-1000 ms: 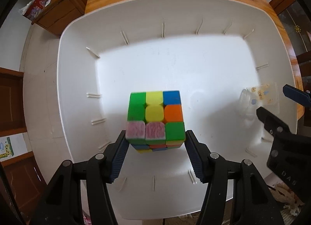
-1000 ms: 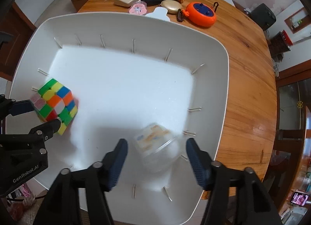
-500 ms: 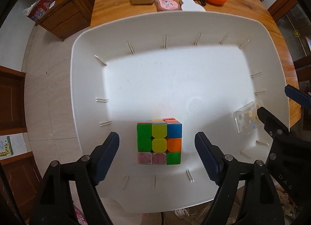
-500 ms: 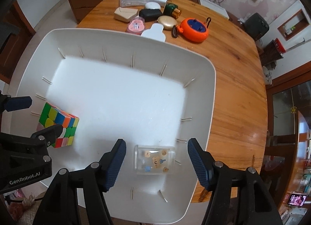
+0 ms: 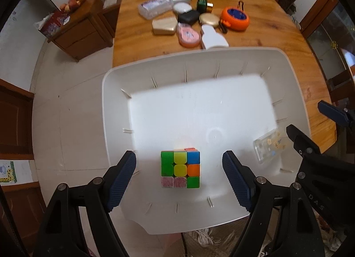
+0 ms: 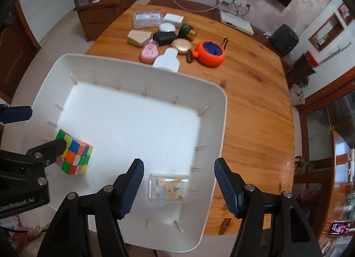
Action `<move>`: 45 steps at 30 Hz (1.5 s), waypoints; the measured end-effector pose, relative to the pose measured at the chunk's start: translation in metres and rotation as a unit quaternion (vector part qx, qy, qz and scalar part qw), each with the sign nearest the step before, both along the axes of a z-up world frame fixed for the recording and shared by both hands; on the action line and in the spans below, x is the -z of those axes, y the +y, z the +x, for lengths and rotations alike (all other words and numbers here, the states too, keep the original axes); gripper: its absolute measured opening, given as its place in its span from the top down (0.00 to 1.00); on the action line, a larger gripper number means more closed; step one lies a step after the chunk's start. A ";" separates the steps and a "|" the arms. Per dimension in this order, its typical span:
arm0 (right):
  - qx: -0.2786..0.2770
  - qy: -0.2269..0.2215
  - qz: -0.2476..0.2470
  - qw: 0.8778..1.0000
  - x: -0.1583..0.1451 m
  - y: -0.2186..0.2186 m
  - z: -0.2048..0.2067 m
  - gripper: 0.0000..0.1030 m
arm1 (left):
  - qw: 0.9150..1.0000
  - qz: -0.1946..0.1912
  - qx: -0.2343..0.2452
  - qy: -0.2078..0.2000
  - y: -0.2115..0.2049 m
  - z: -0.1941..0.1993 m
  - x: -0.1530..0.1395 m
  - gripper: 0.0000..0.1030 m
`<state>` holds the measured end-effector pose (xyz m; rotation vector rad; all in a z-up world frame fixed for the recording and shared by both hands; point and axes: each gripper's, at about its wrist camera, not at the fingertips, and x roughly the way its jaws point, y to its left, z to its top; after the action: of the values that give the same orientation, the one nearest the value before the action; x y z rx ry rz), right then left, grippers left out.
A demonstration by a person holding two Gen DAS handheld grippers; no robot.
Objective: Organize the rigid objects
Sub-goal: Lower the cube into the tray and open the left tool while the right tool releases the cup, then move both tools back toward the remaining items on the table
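Rubik's cube sits on the floor of the white bin, toward its near left corner, resting free between the spread fingers of the left hand-held gripper, which is released and touches nothing. The left wrist view looks squarely at one cube face: green, yellow and blue squares on top, two worn pink ones at the bottom. The right wrist view shows the same cube from the side, partly hidden behind one black finger of the left tool.

A clear plastic case with small cartoon figures lies near the bin's near right corner. In the right wrist view it sits between the wide-apart fingers of the right hand-held gripper, also released, with a gap on both sides. From the left wrist view this case is only a tilted sliver at the right edge, half covered by the right tool.

Beyond the bin, on the wooden surface, lies a cluster of items: an orange round device, a gold compact, a black case, a pink oval box, a beige box, a white bottle and a clear packet. Only the right wrist view takes in the surface's far right side.
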<state>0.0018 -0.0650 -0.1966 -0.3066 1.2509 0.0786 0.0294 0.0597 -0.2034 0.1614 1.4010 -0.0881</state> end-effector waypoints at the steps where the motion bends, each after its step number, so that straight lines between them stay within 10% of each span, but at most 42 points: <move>1: 0.001 -0.004 0.000 1.000 -0.002 -0.001 0.000 0.35 | 1.000 -0.002 -0.001 -0.005 0.000 0.001 -0.004 0.20; 31: 0.055 -0.102 0.066 0.991 -0.109 -0.063 0.037 0.35 | 0.992 -0.007 -0.004 -0.126 0.002 0.063 -0.125 0.20; 45: 0.066 -0.067 0.076 0.993 -0.094 -0.032 0.137 0.35 | 0.996 -0.029 0.009 -0.086 0.025 0.170 -0.106 0.20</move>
<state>0.1384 -0.0967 -0.1023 -0.0954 1.1218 0.0382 0.1996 0.0844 -0.0969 0.1307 1.2237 -0.1258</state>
